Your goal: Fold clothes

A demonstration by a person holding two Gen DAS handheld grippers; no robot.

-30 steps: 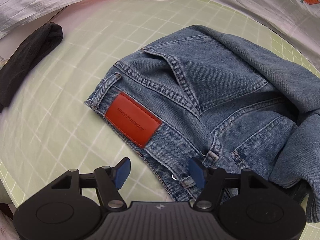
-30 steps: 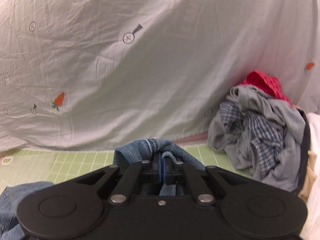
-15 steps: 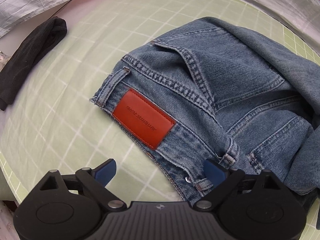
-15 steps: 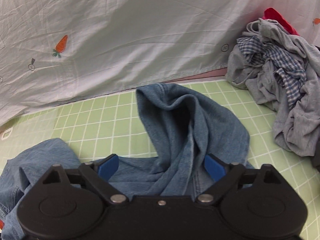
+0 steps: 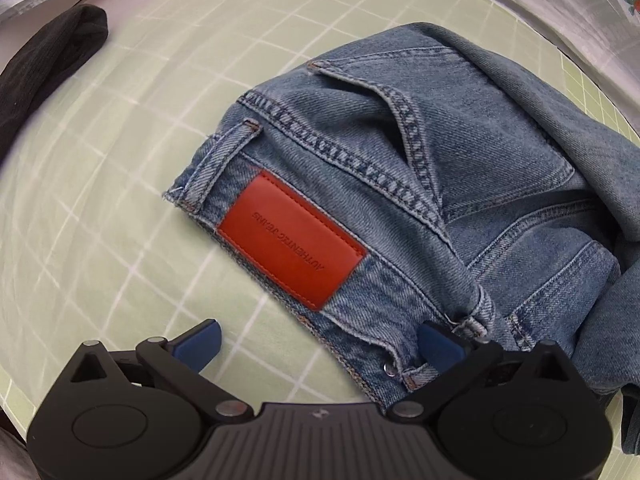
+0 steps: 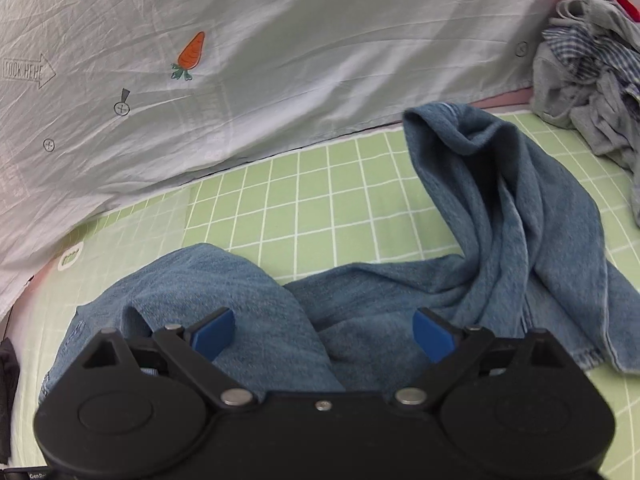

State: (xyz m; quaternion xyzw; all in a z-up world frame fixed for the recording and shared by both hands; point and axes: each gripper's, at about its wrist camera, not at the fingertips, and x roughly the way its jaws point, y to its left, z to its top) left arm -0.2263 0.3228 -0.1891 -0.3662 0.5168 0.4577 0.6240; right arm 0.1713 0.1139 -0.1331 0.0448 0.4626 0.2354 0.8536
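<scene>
Your left gripper (image 5: 318, 344) (jaws just spread wide, empty) hangs over the jeans' (image 5: 420, 184) waistband; the legs trail toward your right gripper (image 6: 323, 334), also wide, holding nothing.

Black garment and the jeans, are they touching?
Apart. The left wrist view shows bare green mat between the black garment and the jeans.

Home: laundry pile (image 6: 592, 92), carrot-print sheet (image 6: 280, 60)
</scene>
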